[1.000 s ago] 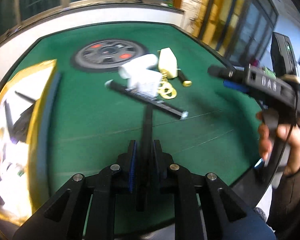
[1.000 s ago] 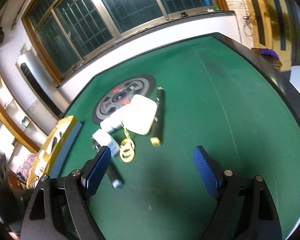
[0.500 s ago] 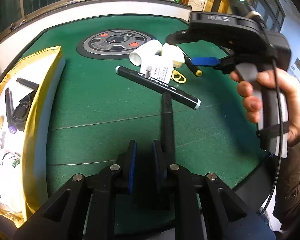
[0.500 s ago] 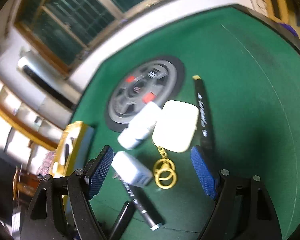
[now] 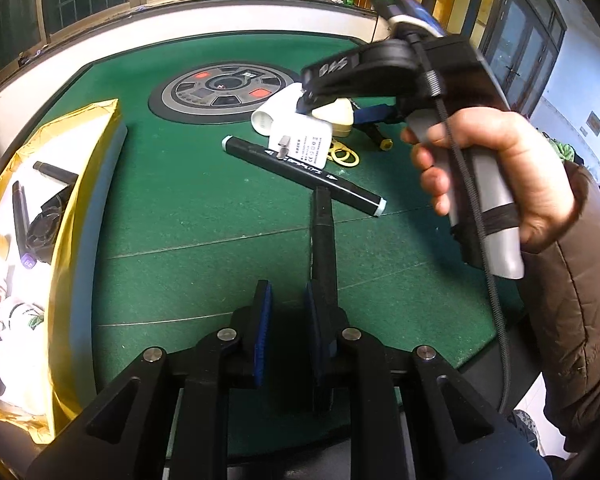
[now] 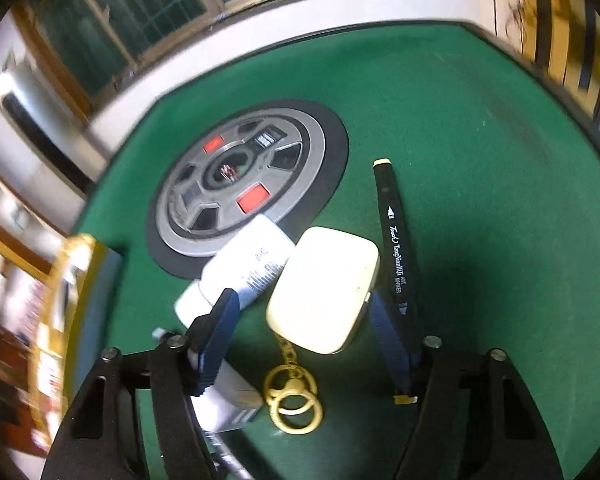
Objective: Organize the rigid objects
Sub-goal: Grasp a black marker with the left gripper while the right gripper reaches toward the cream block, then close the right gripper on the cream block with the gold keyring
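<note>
A cream case (image 6: 324, 288) with gold key rings (image 6: 294, 400) lies on the green felt. My right gripper (image 6: 300, 328) straddles it with its jaws closing. The right pad is at the case's edge and the left pad stands clear of it. In the left wrist view the right gripper (image 5: 340, 110) hovers over the case (image 5: 336, 116). My left gripper (image 5: 286, 320) is shut, and nothing shows between its pads. A black pen (image 5: 322, 240) lies ahead of it, its near end hidden beside the right finger.
Around the case lie a white tube (image 6: 248, 264), a white charger plug (image 5: 300, 146), a black marker with a white cap (image 5: 304, 172) and a yellow-tipped marker (image 6: 394, 248). A gold box (image 5: 64, 208) holding several items stands at the left. A round grey panel (image 5: 220, 88) sits mid-table.
The right gripper has come in over the cream case and its jaws have narrowed around it. The black pen, earlier in line with my left jaws, now sits to their right.
</note>
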`<state>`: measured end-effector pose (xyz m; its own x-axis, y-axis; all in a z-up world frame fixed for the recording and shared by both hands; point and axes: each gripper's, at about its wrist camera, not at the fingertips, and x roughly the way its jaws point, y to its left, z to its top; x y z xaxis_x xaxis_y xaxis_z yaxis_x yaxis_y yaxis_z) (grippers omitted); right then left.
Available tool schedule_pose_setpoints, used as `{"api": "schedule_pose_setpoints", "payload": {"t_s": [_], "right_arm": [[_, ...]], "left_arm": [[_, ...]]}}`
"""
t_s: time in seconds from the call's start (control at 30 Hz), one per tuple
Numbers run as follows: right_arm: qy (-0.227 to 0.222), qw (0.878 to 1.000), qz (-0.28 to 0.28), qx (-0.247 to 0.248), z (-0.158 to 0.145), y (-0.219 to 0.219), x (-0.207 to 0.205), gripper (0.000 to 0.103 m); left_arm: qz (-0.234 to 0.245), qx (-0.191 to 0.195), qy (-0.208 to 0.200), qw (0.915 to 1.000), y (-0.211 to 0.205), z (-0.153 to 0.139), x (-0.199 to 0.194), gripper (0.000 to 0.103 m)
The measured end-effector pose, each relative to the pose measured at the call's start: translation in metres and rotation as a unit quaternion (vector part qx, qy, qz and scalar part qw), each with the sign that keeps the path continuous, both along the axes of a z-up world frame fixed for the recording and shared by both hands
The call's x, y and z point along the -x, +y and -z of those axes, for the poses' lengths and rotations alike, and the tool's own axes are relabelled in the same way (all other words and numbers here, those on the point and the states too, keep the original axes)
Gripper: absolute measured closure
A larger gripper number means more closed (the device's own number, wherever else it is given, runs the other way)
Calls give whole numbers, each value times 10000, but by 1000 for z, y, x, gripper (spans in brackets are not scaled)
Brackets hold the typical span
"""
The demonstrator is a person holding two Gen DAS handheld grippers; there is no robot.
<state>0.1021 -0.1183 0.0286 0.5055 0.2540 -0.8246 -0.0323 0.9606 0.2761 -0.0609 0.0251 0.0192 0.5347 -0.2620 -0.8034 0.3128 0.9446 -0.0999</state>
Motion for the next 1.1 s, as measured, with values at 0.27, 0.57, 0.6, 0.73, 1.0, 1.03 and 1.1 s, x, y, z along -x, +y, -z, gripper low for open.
{"api": "schedule_pose_setpoints", "payload": {"t_s": [0.27,0.57,0.6,0.73,1.0,1.03,1.1], "right_arm": [[-113,9937,-361,1051,2,14,-3,55],[-289,9929,-585,994,3,0,42,55],[-324,9925,-572,1032,3,0,46,55],[-446,9920,-532,1058,2,0,54,55],[-531,9924,-509,985,2,3,51,55],[-546,9934,-500,875,1,2,51,55],[-712,9940,-503,666,-5,-1,54,55]], "left_arm": [[135,-28,-37,9999,-10,-5,2,88],[324,-110,164,9993,-20,7,-5,77],[318,-132,187,9992,-21,10,-8,74],[265,-161,73,9995,-25,11,-11,73],[-26,-367,53,9993,-25,12,-23,91],[-35,-347,64,9994,-24,12,-24,91],[-50,-344,67,9994,-24,12,-24,91]]}}
